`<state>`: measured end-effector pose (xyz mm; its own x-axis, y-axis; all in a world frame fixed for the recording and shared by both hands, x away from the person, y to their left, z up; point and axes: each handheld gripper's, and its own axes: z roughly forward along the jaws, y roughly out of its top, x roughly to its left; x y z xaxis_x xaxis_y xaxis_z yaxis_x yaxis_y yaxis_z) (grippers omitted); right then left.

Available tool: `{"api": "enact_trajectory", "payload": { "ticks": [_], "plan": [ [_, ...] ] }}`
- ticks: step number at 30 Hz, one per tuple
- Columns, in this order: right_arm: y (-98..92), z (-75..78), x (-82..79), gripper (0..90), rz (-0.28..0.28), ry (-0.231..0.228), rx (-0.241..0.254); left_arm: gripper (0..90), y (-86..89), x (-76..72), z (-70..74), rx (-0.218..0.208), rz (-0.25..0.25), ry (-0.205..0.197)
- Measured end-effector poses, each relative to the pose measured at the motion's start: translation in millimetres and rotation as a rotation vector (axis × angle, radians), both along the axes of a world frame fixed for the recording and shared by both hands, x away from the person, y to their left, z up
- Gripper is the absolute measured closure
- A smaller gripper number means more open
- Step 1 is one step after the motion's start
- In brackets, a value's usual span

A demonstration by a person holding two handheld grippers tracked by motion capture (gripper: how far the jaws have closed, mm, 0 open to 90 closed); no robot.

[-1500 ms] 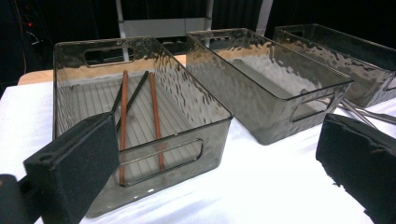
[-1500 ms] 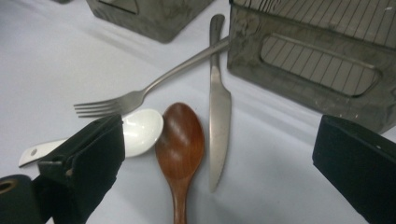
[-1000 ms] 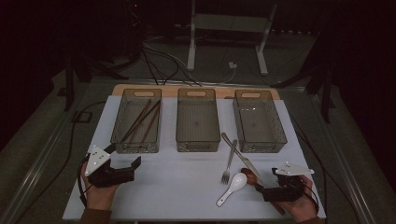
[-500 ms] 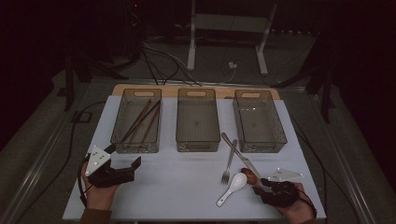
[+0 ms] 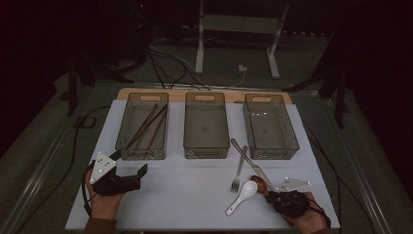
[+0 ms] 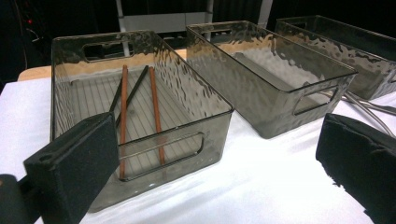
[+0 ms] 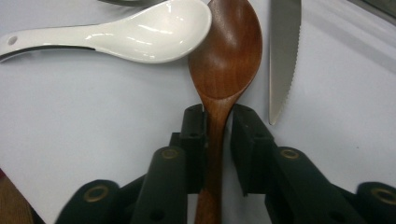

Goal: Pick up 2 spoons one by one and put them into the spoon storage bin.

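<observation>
A brown wooden spoon (image 7: 226, 56) lies on the white table, bowl away from me. My right gripper (image 7: 217, 121) has just been closing and its jaws now clamp the spoon's handle. From above, the right gripper (image 5: 272, 195) is at the front right with the wooden spoon (image 5: 260, 184) sticking out toward the white ceramic spoon (image 5: 243, 193). My left gripper (image 5: 136, 178) rests at the front left, open and holding nothing. In the left gripper view, the left gripper (image 6: 215, 154) faces the left bin (image 6: 196, 93), which holds chopsticks (image 6: 154, 107).
Three clear bins stand in a row: left bin (image 5: 122, 131), middle bin (image 5: 187, 126), right bin (image 5: 292, 131). A fork (image 5: 238, 170) and a serrated knife (image 5: 248, 158) lie before the right bin. The white spoon (image 7: 149, 30) and the knife (image 7: 282, 51) flank the wooden spoon's bowl.
The right gripper's jaws have closed onto the wooden spoon's handle and the hand has shifted slightly. The left hand has stayed put.
</observation>
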<state>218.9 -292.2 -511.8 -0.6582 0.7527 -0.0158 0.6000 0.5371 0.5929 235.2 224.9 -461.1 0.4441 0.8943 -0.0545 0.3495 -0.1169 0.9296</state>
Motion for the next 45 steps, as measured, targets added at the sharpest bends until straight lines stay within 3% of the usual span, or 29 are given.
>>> {"api": "enact_trajectory", "payload": {
  "ticks": [11,25,32,36,42,45],
  "plan": [
    [-3.4,1.6,2.9,82.7,-0.053,0.034,0.037,0.6,-1.0,0.4,-0.4,0.001,-0.002,0.001],
    [-1.7,4.7,4.2,83.1,-0.067,0.005,0.05,0.6,0.0,0.6,-0.7,0.0,0.002,0.003],
    [3.3,1.2,9.3,81.6,-0.065,0.017,0.044,0.6,-1.3,1.2,-1.2,0.001,-0.003,0.005],
    [9.4,-0.2,14.7,74.6,-0.056,0.021,0.038,0.6,-1.5,1.1,-1.3,0.001,-0.004,0.006],
    [10.7,0.5,17.5,79.9,-0.074,0.041,0.026,0.6,-2.5,1.1,-2.3,0.006,-0.006,0.01],
    [13.1,1.4,16.0,82.0,-0.075,0.024,0.0,0.6,-1.8,1.1,-2.2,0.005,-0.005,0.01]
  ]
}}
